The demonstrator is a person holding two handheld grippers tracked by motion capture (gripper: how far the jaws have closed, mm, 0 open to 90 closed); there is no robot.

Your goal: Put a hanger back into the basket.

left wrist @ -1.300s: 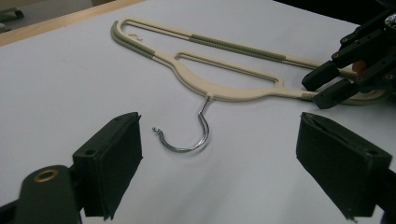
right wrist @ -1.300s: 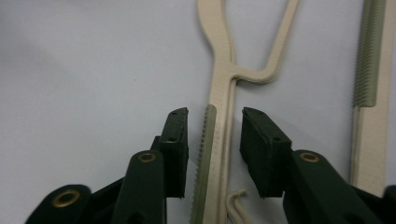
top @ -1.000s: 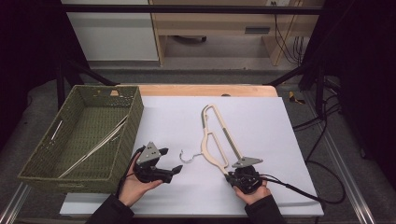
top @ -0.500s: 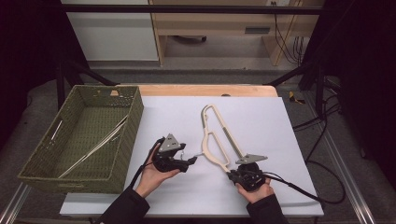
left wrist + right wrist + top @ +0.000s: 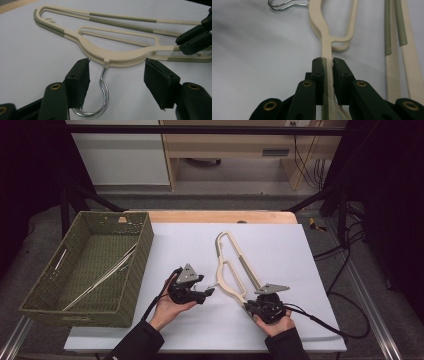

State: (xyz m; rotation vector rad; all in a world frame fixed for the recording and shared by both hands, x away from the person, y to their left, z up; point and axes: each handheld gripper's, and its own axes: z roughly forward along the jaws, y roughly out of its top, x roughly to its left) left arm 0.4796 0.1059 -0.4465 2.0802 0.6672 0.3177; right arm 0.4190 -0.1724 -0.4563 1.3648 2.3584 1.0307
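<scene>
Cream hanger (image 5: 231, 270) flat on white table sheet (image 5: 300, 250), right of the green basket (image 5: 90, 265).

One arm end is clamped by the right gripper (image 5: 329, 62), jaws closed on it. The metal hook (image 5: 103, 85) is straddled by the left gripper (image 5: 117, 82); its jaws, just closing, are apart, untouched.

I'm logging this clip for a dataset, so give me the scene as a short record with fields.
surface: white table
main thing: cream hanger lying flat, metal hook toward the left gripper
right gripper: shut on the hanger's arm
left gripper: open, jaws have just been closing, hook between them, pads not touching it
basket: green woven, left of the table, thin sticks inside
</scene>
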